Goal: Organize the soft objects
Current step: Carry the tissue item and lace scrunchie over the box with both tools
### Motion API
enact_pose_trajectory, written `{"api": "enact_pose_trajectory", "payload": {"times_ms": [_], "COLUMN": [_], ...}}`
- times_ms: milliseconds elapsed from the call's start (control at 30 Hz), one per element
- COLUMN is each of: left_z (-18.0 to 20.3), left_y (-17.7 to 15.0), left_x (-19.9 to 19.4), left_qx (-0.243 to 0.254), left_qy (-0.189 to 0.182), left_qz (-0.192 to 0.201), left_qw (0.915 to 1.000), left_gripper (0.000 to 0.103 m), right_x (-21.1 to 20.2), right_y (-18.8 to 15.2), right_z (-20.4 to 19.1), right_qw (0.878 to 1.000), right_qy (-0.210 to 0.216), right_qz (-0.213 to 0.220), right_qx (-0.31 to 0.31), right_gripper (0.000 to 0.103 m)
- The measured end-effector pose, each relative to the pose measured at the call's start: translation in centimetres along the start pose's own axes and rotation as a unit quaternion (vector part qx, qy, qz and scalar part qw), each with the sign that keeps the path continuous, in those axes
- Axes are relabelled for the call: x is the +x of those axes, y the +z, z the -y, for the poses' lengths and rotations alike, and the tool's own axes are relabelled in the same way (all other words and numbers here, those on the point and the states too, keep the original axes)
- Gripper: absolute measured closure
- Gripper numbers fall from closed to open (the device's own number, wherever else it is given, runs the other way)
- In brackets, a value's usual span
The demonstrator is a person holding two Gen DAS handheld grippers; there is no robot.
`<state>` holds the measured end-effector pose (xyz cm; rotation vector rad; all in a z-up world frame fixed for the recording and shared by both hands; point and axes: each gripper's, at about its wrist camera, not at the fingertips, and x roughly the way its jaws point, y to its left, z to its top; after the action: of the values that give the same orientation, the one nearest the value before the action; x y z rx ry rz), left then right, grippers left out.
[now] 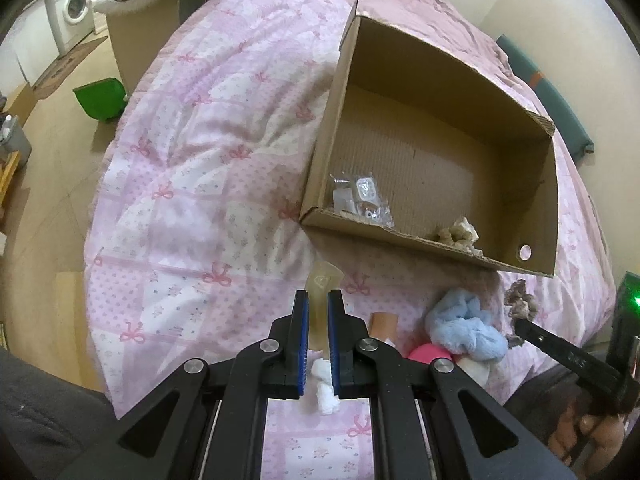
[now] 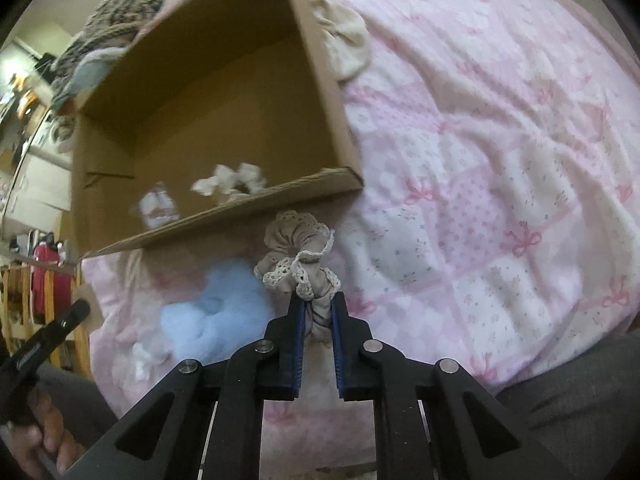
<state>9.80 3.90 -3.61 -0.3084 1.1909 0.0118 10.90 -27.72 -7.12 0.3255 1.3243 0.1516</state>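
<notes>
My right gripper (image 2: 318, 300) is clamped on a taupe scrunchie (image 2: 298, 252) with cream lace trim; the pads pinch one gathered end, and the rest blooms above the fingertips, clear of the quilt. My left gripper (image 1: 318, 300) is closed on a translucent yellowish soft piece (image 1: 321, 300) that stands upright between the blue pads, with a white fluffy bit (image 1: 325, 384) hanging at its base.

Just beside the right fingers, a fluffy blue scrunchie (image 2: 218, 312) lies on the pink bow-print quilt (image 2: 480, 200). Beyond both grippers, an open cardboard box (image 1: 440, 76) sits on the quilt.

Left wrist view only: inside the box, clear plastic packets (image 1: 360, 196) in the near-left corner and a beige lace scrunchie (image 1: 460, 234) at the near wall; a pink ball (image 1: 426, 354) and a brown tube (image 1: 384, 322) by the blue scrunchie; the right gripper's finger from the side, scrunchie in its tip; a green bin (image 1: 102, 98) and a washing machine (image 1: 72, 10) on the floor.

Right wrist view only: a cream fabric piece (image 2: 346, 48) tucked against the box's outer wall, and the lace detail up close. Box contents are blurred here.
</notes>
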Motion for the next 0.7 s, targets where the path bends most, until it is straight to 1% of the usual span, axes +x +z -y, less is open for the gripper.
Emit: {"api": "enact_pose_trajectory", "payload": {"times_ms": [200, 333, 467, 600, 700], "left_z": [0.4, 0.8, 1.1, 1.8, 2.2], "left_y": [-0.7, -1.4, -1.7, -1.2, -0.6], "left_x": [-1.1, -1.6, -2.8, -4.7, -6.2], "left_qx": [0.018, 0.027, 0.028, 0.035, 0.044], "left_qy": [0.01, 0.013, 0.004, -0.001, -0.003], "left_qz": [0.013, 0.014, 0.02, 0.044, 0.069], "left_qw": [0.9997, 0.9995, 0.9994, 0.9984, 0.9967], "left_gripper": [0.095, 0.095, 0.095, 0.095, 0.095], "right_x": [-1.7, -2.9, -4.3, -6.2, -7.6], "right_y": [-1.4, -2.2, -2.9, -3.1, -2.5], "right_z": [-0.5, -1.0, -1.8, -2.5, -2.7], "right_qw": [0.999, 0.999, 0.997, 0.993, 0.989], "right_qy": [0.029, 0.046, 0.066, 0.097, 0.116], "right_qz": [0.013, 0.019, 0.033, 0.059, 0.077], "right_qx": [-0.013, -0.017, -0.028, -0.039, -0.043], "right_gripper": [0.089, 0.089, 0.089, 0.089, 0.089]}}
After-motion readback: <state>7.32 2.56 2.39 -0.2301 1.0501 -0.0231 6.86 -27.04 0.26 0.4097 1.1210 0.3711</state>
